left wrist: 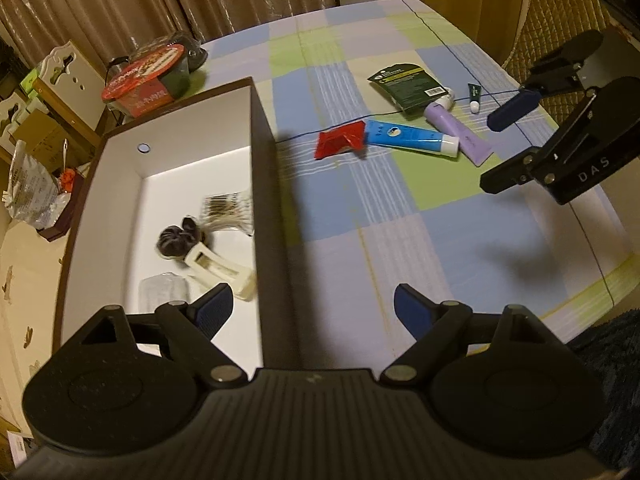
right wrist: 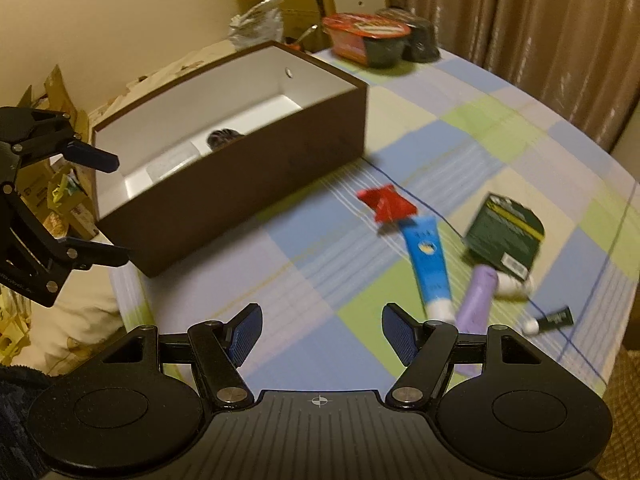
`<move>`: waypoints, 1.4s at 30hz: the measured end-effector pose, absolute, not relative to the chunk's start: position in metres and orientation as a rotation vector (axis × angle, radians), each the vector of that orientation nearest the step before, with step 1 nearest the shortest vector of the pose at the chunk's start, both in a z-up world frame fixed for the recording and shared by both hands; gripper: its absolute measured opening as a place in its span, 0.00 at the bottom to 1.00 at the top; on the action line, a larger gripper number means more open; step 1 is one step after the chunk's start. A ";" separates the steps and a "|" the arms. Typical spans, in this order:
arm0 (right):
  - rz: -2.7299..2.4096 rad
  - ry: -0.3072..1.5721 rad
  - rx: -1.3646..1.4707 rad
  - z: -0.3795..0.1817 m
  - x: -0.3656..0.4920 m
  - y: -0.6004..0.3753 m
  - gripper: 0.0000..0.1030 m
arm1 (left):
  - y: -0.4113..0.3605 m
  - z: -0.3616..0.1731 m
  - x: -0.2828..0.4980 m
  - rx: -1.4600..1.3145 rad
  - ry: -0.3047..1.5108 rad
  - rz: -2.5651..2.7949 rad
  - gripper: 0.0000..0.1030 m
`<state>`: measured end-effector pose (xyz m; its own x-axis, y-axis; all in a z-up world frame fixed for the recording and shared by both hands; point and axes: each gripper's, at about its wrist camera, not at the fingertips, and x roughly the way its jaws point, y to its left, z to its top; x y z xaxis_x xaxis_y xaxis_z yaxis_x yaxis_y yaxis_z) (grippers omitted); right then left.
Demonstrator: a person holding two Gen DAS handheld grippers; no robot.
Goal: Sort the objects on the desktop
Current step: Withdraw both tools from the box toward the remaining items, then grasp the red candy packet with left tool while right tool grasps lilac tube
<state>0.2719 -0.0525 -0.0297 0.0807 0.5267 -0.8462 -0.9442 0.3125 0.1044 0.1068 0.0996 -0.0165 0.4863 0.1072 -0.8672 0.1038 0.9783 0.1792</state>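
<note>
A brown box point(left wrist: 264, 184) with a white inside stands on the checked tablecloth point(left wrist: 360, 208). In it lie a cream hair clip point(left wrist: 220, 268), a dark scrunchie point(left wrist: 176, 240) and a barcoded packet point(left wrist: 228, 208). My left gripper point(left wrist: 314, 308) hangs open and empty over the box's right wall. Loose on the cloth are a red packet point(right wrist: 386, 202), a blue tube point(right wrist: 428, 268), a purple tube point(right wrist: 476, 300), a dark green packet point(right wrist: 504, 236) and a small dark tube point(right wrist: 552, 320). My right gripper point(right wrist: 322, 332) is open and empty, a little short of the tubes.
A red-lidded noodle bowl point(left wrist: 144, 84) and a dark bag point(right wrist: 420, 38) stand at the table's far corner behind the box. Cartons and plastic bags point(right wrist: 256, 20) crowd the floor beyond the table. A padded chair point(left wrist: 560, 28) stands at the far right. Curtains hang behind.
</note>
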 end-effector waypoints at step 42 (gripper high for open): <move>1.015 0.989 -0.442 -0.058 0.330 -0.122 0.68 | 0.053 -0.040 0.115 0.041 1.043 0.160 0.87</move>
